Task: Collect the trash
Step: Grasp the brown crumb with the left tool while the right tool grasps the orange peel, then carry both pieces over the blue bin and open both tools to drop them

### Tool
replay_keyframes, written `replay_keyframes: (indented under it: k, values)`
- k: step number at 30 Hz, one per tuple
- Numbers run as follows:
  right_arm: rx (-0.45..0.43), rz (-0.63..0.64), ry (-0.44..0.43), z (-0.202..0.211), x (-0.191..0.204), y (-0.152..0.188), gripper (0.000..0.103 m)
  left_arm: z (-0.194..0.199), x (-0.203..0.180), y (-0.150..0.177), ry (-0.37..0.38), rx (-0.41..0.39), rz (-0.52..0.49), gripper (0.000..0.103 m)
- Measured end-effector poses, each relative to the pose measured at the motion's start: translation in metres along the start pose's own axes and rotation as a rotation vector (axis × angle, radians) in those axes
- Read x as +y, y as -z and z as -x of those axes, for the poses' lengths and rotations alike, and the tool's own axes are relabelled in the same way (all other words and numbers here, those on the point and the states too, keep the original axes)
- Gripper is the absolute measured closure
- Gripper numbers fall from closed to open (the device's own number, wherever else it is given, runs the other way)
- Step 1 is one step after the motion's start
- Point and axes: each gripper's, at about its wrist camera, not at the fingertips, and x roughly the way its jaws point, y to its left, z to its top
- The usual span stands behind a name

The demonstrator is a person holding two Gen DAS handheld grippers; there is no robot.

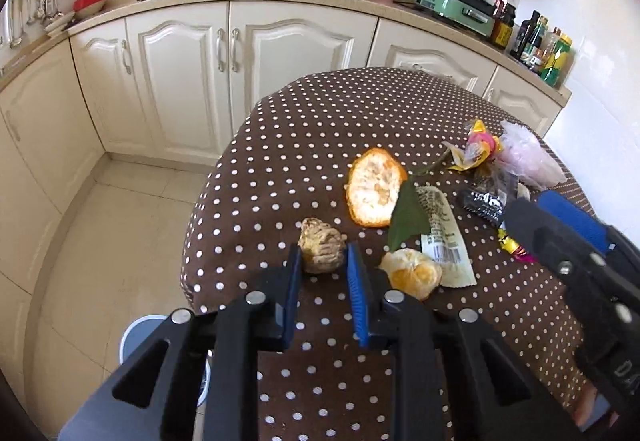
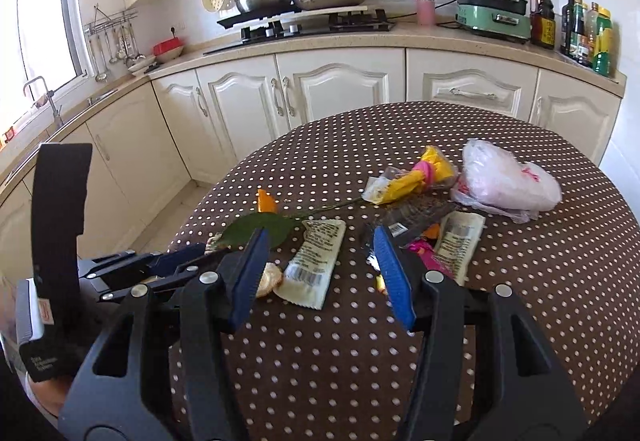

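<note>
Left tool (image 1: 323, 261) clamped on the wrinkled brown scrap (image 1: 322, 251) near the worktop (image 1: 320, 113) edge; right tool (image 2: 320, 261) apart over the white wrapper (image 2: 316, 261), holding nothing. Best to lift the scrap straight, keeping the grip firm, toward the bin (image 1: 140, 337) below.

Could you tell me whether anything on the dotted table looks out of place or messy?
Yes: litter is strewn over the tablecloth: an orange peel, a leaf, snack wrappers and a crumpled plastic bag. Nothing looks spilled or broken.
</note>
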Motion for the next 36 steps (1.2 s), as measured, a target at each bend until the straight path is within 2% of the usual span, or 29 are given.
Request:
replay_keyframes:
  k: [8, 12, 13, 14, 15, 17, 23, 28, 33, 36]
  values:
    - [0.066, 0.056, -0.020, -0.035, 0.031, -0.014, 0.049, 0.031, 0.036, 0.003, -0.012, -0.083, 0.067, 0.081]
    - [0.120, 0.099, 0.014, -0.064, 0.046, -0.019, 0.049, 0.038, 0.053, 0.003, -0.032, -0.099, 0.095, 0.081]
    - [0.137, 0.103, 0.021, -0.071, 0.047, -0.019, 0.053, 0.040, 0.058, 0.003, -0.033, -0.100, 0.103, 0.081]
    - [0.158, 0.111, 0.021, -0.078, 0.049, -0.017, 0.078, 0.041, 0.062, 0.004, -0.033, -0.100, 0.108, 0.081]
    - [0.174, 0.121, 0.022, -0.081, 0.050, -0.016, 0.085, 0.042, 0.065, 0.005, -0.034, -0.100, 0.113, 0.081]
    - [0.159, 0.140, 0.024, -0.078, 0.053, -0.014, 0.090, 0.045, 0.073, 0.007, -0.037, -0.106, 0.122, 0.081]
    - [0.060, 0.178, -0.001, -0.049, 0.077, -0.020, 0.091, 0.064, 0.097, 0.014, -0.052, -0.134, 0.164, 0.081]
    - [0.003, 0.226, -0.066, -0.031, 0.120, -0.021, 0.091, 0.088, 0.125, 0.026, -0.082, -0.164, 0.194, 0.081]
    - [-0.008, 0.286, -0.167, -0.023, 0.176, -0.014, 0.091, 0.108, 0.165, 0.044, -0.134, -0.173, 0.245, 0.081]
    - [0.017, 0.317, -0.225, -0.031, 0.211, -0.004, 0.091, 0.115, 0.197, 0.060, -0.172, -0.162, 0.288, 0.081]
